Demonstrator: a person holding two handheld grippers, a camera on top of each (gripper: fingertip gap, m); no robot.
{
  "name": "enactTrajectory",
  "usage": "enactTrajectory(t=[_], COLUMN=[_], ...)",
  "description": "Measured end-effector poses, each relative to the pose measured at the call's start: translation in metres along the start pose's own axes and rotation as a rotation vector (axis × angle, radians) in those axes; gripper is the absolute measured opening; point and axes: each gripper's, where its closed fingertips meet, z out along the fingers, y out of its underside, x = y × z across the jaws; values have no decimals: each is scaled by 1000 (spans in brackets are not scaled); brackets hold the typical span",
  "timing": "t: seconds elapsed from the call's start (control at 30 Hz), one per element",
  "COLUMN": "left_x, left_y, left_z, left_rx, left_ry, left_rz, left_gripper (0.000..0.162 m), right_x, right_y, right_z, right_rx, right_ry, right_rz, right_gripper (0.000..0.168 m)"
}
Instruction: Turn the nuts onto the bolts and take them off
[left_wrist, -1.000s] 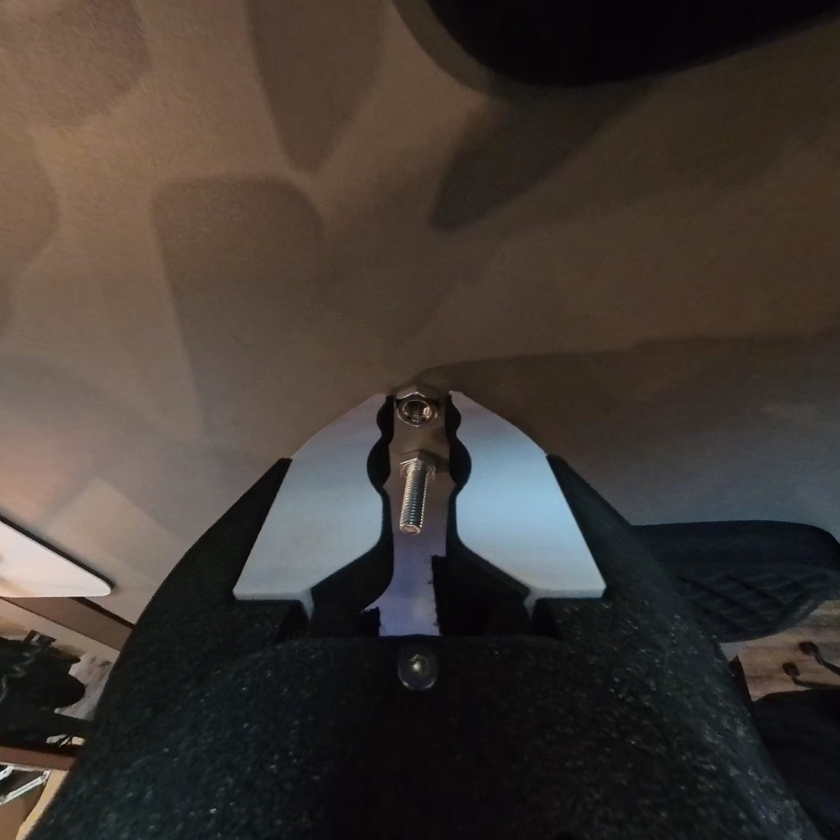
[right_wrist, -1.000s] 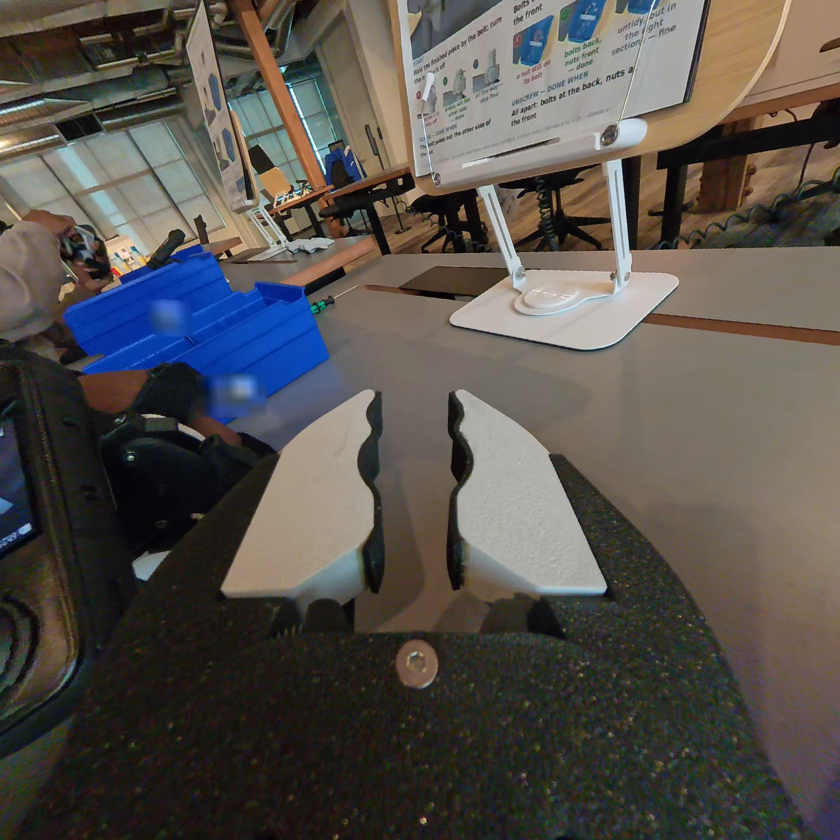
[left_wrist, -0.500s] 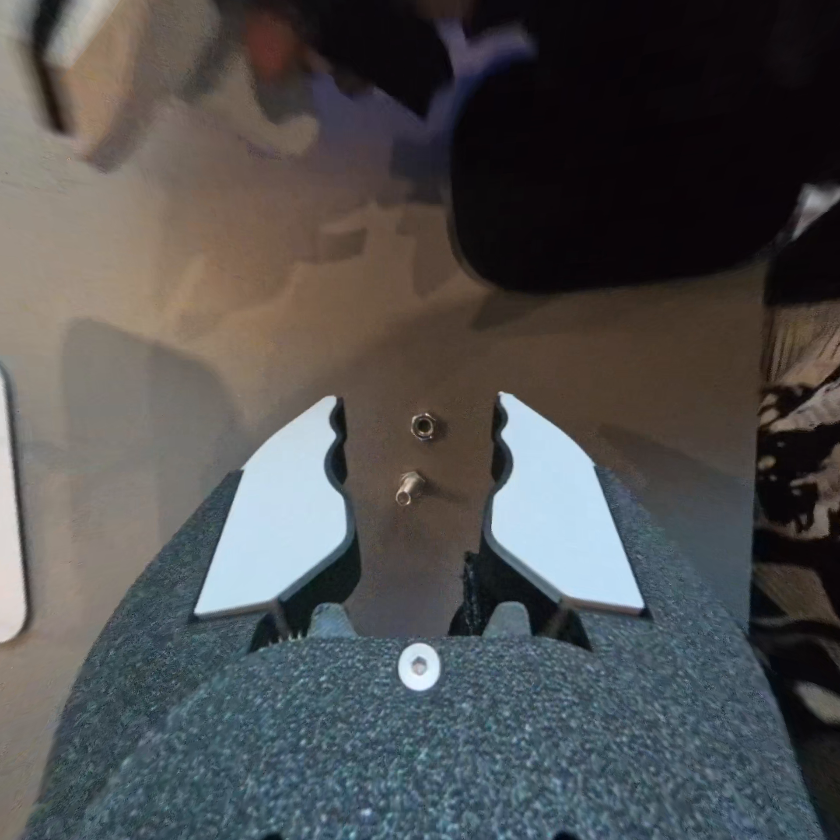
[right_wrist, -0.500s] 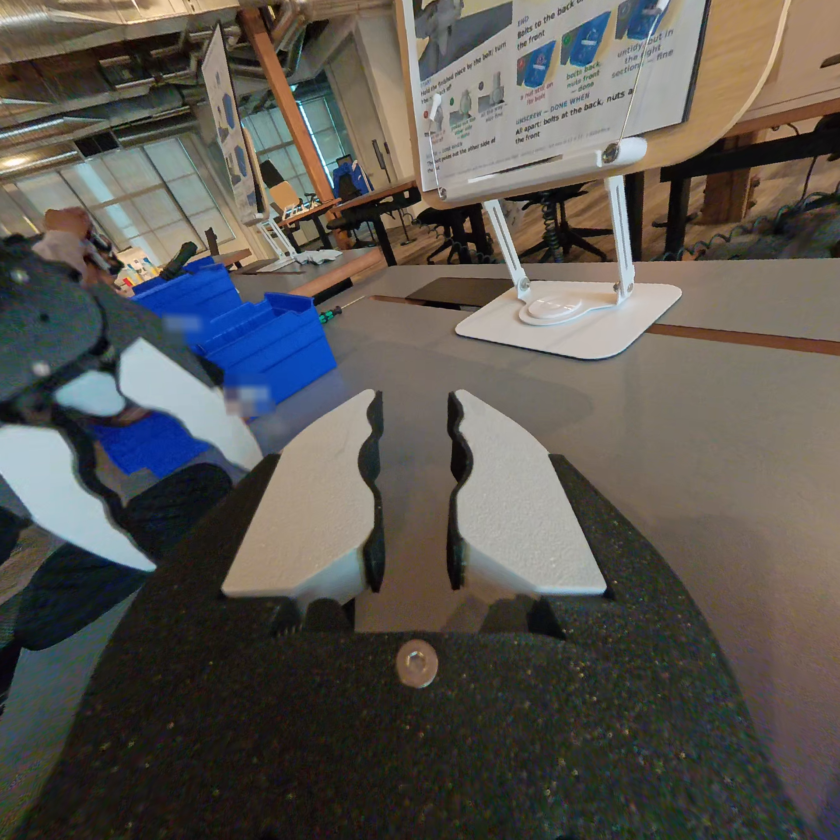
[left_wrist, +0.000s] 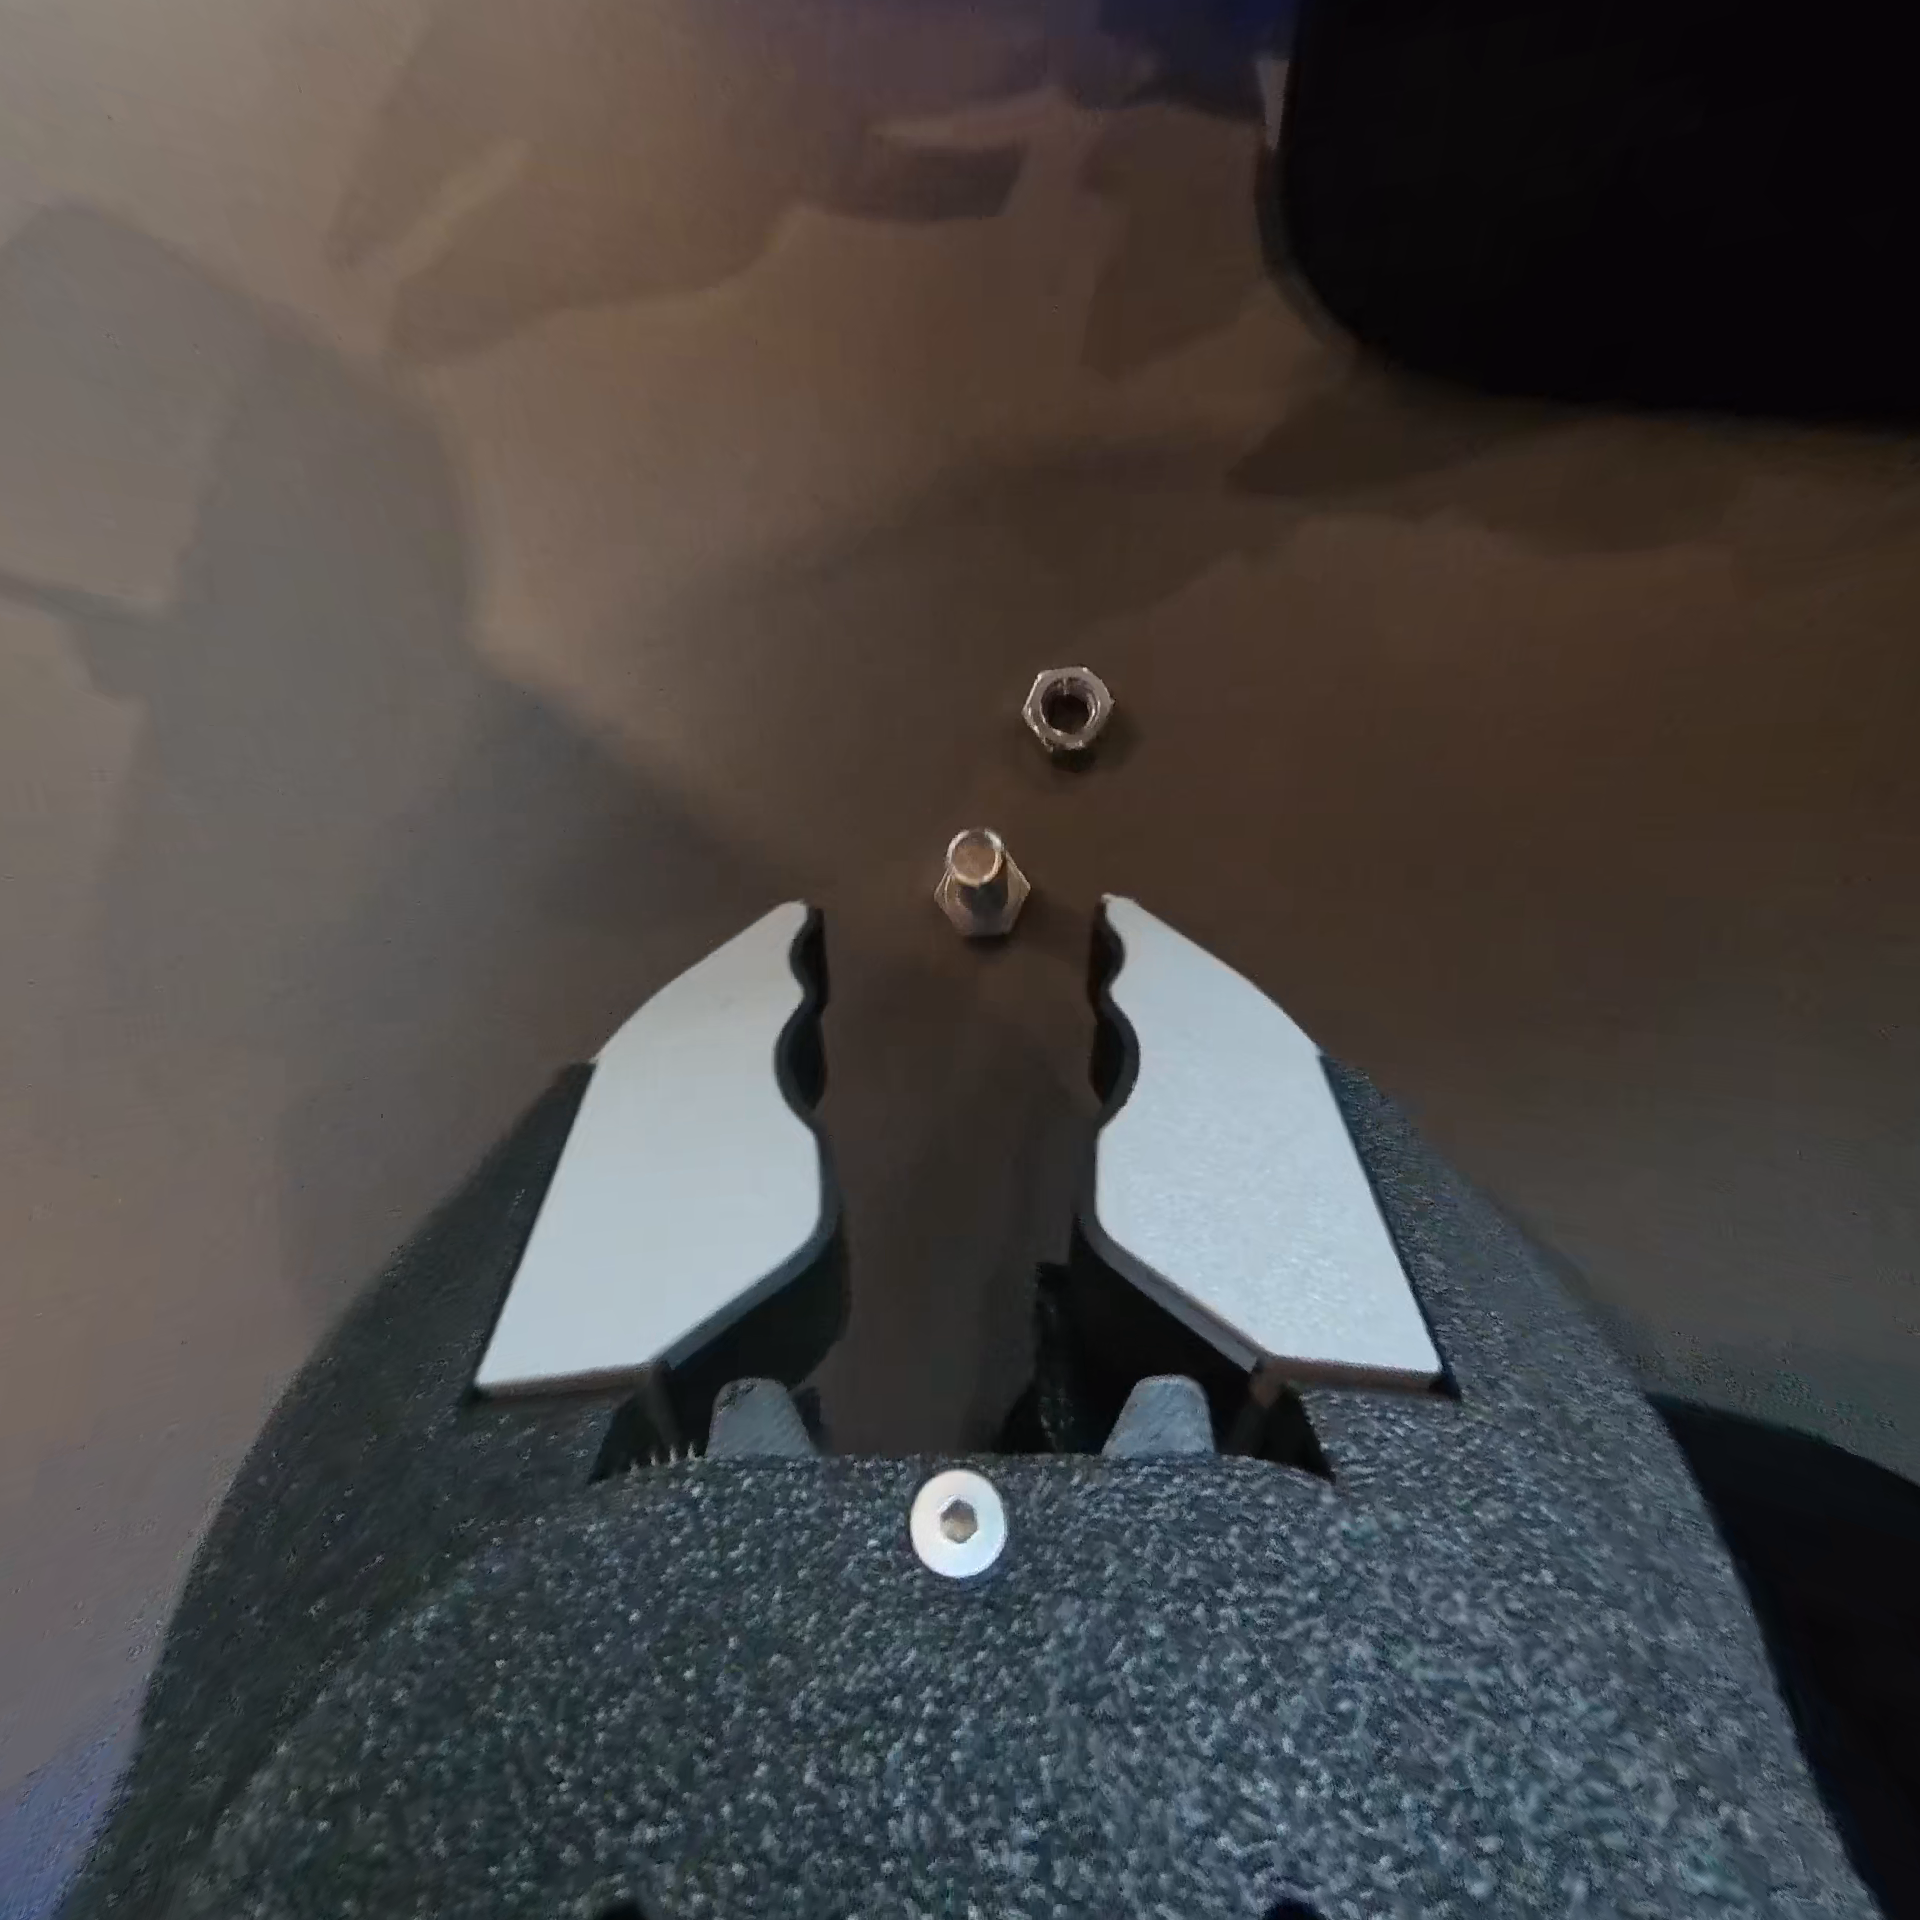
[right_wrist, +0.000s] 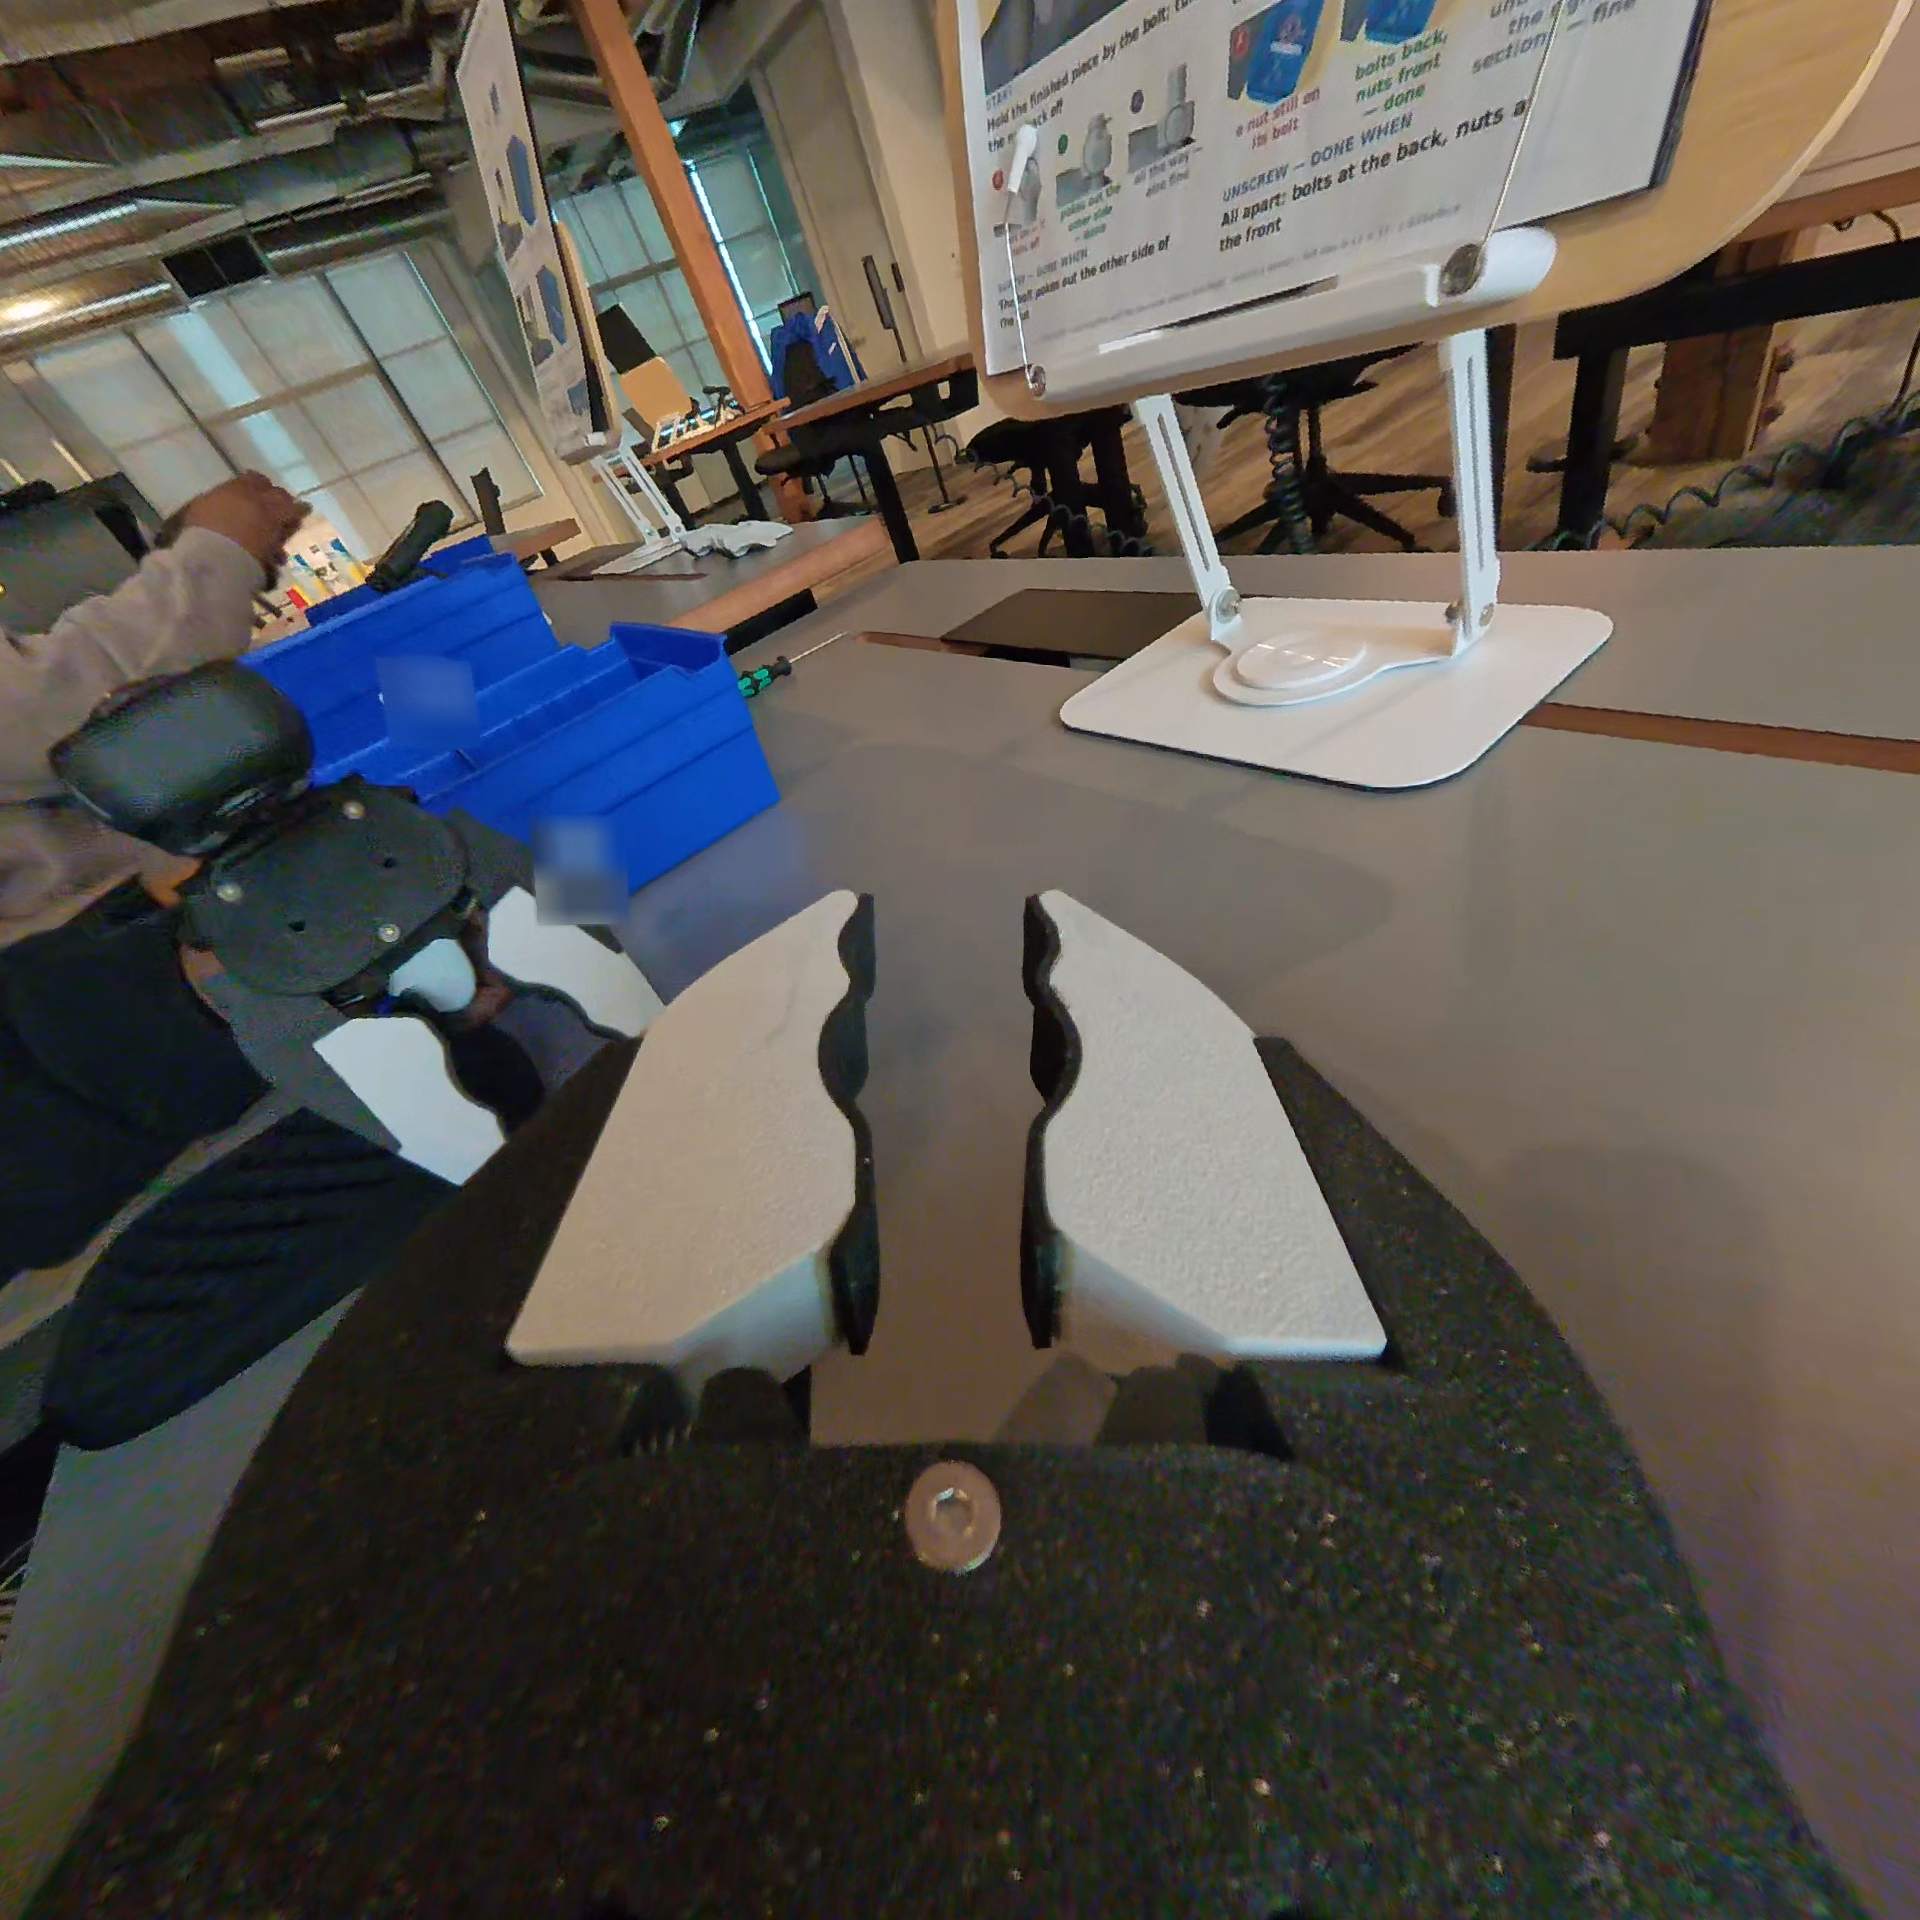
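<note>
In the left wrist view a small steel bolt (left_wrist: 980, 888) stands on its head on the grey table, thread pointing up at the camera. A loose hex nut (left_wrist: 1068, 714) lies flat just beyond it, apart from it. My left gripper (left_wrist: 956, 909) is open and empty above the table, with the bolt just past its fingertips. It also shows in the right wrist view (right_wrist: 488, 1029), pointing down at the left. My right gripper (right_wrist: 948, 902) is open and empty, held level over the table.
Blue bins (right_wrist: 540, 707) stand at the left, with a screwdriver (right_wrist: 764, 675) behind them. A white stand (right_wrist: 1340, 686) holding an instruction sheet is at the back. A person's sleeve (right_wrist: 104, 644) shows at far left. A black shape (left_wrist: 1610, 187) fills the left view's top right. My hands' fingertips stand some 20 cm from each other. To reach the loose hex nut (left_wrist: 1068, 714) in a straight line is about 4 cm for my left fingers, about 15 cm for my right.
My left gripper was shut on the bolt at the table beside the nut. It has let go, opened and lifted, leaving the bolt standing. The right gripper has barely moved.
</note>
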Motion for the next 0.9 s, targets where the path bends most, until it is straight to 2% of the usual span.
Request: enactTrajectory(t=[0.1, 0.27, 0.37, 0.47, 0.63, 0.8, 0.9], left_x=[2, 3, 3, 1, -2, 2, 5], left_y=[-8, -8, -4, -5, -11, -30, -42], left_z=[3, 6, 11, 13, 5, -15, -26], left_rx=[64, 87, 73, 93, 139, 205, 245], left_ry=[6, 32, 37, 26, 13, 4, -7], left_rz=[-1, -33, -30, -34, -25, -14, 2], left_gripper=[37, 38, 33, 11, 11, 10, 10], right_x=[-1, -3, -8, -16, -59, -116, -134], right_y=[2, 4, 5, 8, 18, 43, 56], right_z=[2, 4, 6, 9, 17, 33, 39], right_rx=[-9, -20, -31, -48, -103, -191, -225], right_ry=[-3, -14, -34, -71, -281, -477, -524], right_rz=[-1, -4, -14, -26, -113, -311, -403], right_gripper=[27, 27, 27, 27, 23, 26, 24])
